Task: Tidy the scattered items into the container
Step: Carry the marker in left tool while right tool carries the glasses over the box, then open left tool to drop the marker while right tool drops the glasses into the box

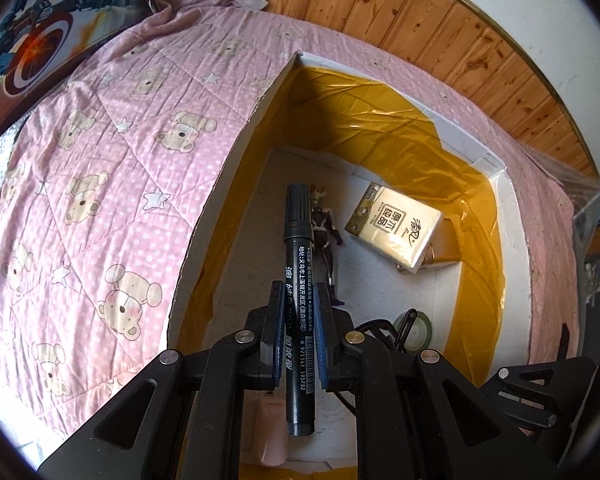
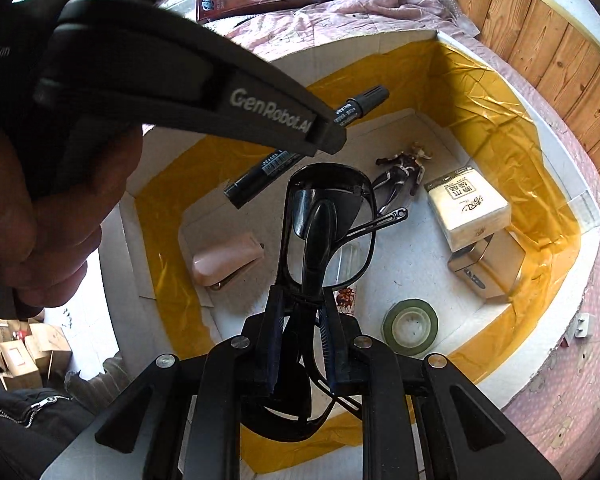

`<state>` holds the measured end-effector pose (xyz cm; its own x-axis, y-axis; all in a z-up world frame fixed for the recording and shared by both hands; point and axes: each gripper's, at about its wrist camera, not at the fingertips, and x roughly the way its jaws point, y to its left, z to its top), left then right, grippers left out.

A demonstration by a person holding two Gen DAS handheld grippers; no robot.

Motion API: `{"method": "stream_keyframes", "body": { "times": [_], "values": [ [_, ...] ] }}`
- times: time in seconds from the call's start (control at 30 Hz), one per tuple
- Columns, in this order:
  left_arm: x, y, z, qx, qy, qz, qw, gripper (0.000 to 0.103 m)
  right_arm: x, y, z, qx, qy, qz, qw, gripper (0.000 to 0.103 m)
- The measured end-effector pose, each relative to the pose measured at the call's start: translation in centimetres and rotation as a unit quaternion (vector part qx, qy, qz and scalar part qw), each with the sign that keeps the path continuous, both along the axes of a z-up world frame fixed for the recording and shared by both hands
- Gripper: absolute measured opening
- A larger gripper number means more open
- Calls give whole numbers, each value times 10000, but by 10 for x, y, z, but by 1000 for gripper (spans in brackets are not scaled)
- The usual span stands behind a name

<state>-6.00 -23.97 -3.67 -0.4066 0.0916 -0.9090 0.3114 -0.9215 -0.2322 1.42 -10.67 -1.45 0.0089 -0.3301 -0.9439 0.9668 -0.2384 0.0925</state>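
Black marker [image 1: 298, 280] and glasses [image 2: 324, 232] sit pinched in our jaws over the box [image 2: 500, 120]; next, spread both and drop them toward 12 o'clock.

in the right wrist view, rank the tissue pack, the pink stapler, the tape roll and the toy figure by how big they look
1. Tissue pack, largest.
2. Pink stapler, close behind the pack.
3. and 4. Green tape roll and toy figure look about alike. The roll sits nearer the camera and the glasses cover part of the figure, so I won't rank them.
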Motion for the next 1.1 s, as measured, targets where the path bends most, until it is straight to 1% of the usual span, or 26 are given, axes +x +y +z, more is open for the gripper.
{"method": "stream_keyframes", "body": {
  "times": [0.17, 0.33, 0.53, 0.77, 0.9, 1.1],
  "values": [
    [-6, -3, -6, 3, -130, 125, 9998, 15, -1, 1, -3, 25, -158, -16, 9999, 20],
    [-7, -1, -5, -63, -153, 110, 9998, 15, -6, 6, -1, -47, -252, -121, 9996, 20],
    [-7, -1, -6, -84, -180, 130, 9997, 16, -12, 12, 1, -108, -318, -172, 9993, 20],
    [-2, 2, -4, -107, -182, 198, 9996, 18, -6, 17, 5, -200, -343, -231, 9989, 20],
    [3, 4, 0, -110, -163, 249, 9995, 19, -6, 21, 8, -296, -368, -282, 9985, 20],
    [10, 8, 8, -91, -100, 287, 9995, 21, -7, 33, 17, -605, -544, -428, 9958, 20]
  ]
}}
